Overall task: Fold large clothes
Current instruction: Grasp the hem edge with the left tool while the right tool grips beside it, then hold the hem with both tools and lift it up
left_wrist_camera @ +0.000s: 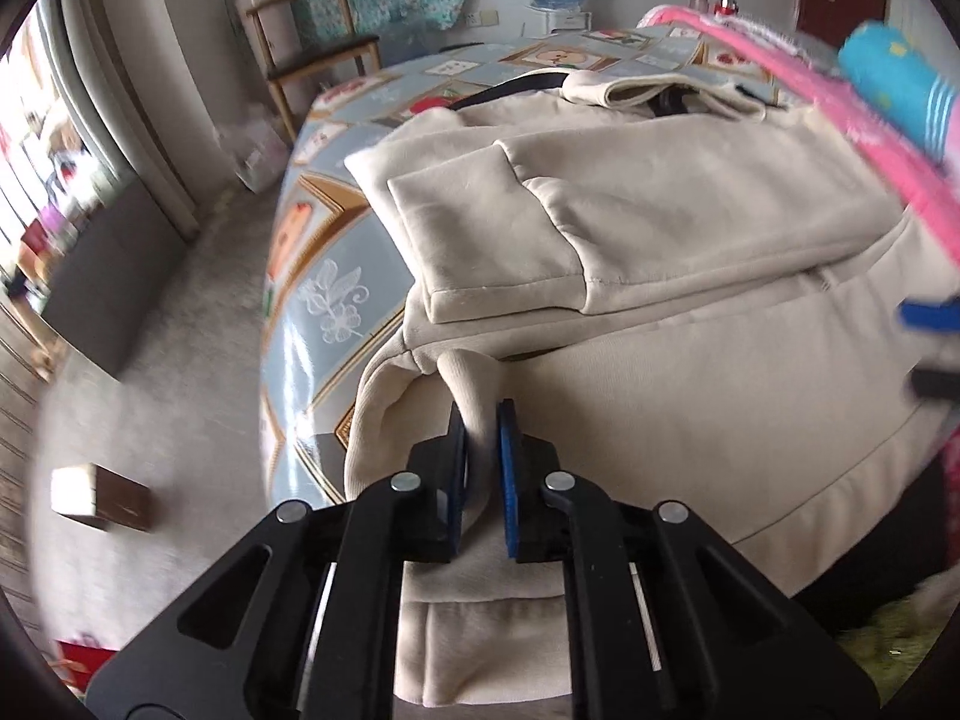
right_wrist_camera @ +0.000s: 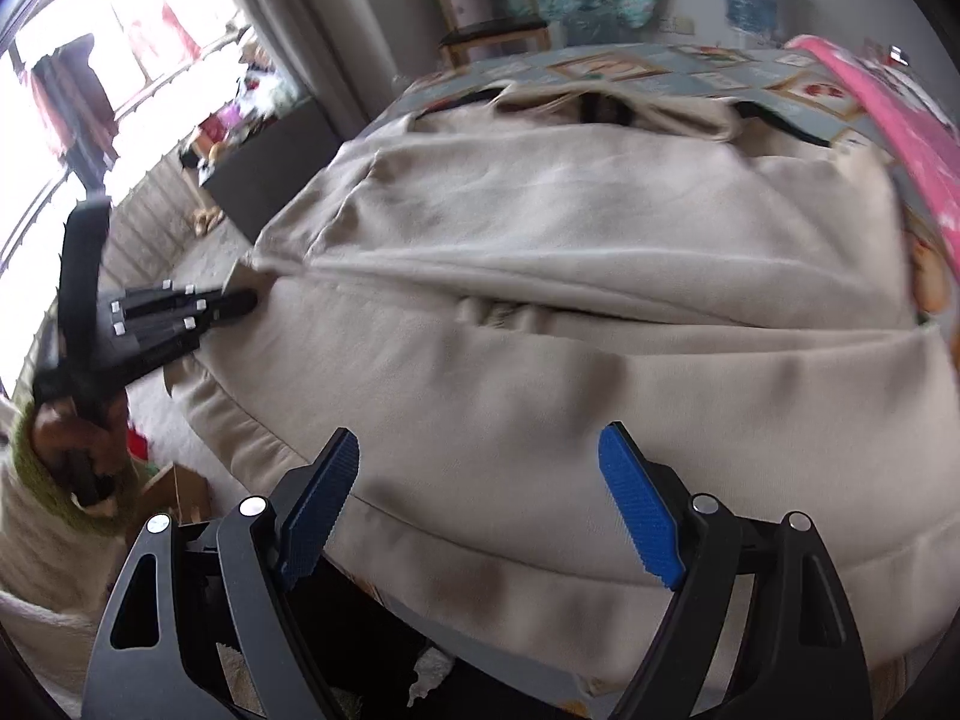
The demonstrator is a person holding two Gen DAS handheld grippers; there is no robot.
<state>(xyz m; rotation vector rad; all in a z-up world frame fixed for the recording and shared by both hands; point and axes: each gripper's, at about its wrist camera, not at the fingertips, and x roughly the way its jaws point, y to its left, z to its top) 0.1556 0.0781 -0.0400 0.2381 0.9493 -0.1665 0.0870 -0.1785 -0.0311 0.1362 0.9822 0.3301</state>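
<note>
A large cream hoodie lies spread over the bed, its sleeve folded across the body. My left gripper is shut on a pinched fold of the hoodie's left side edge, and cloth shows between its blue pads. Seen from the right wrist, that left gripper bites the hoodie at its left edge, held by a hand in a green cuff. My right gripper stands open above the hoodie's near hem, with nothing between its fingers. Its blue fingertip shows at the right edge of the left wrist view.
The bed carries a patchwork quilt. A pink blanket and a blue bundle lie along its right side. A wooden chair stands beyond the bed, a small box on the floor at left.
</note>
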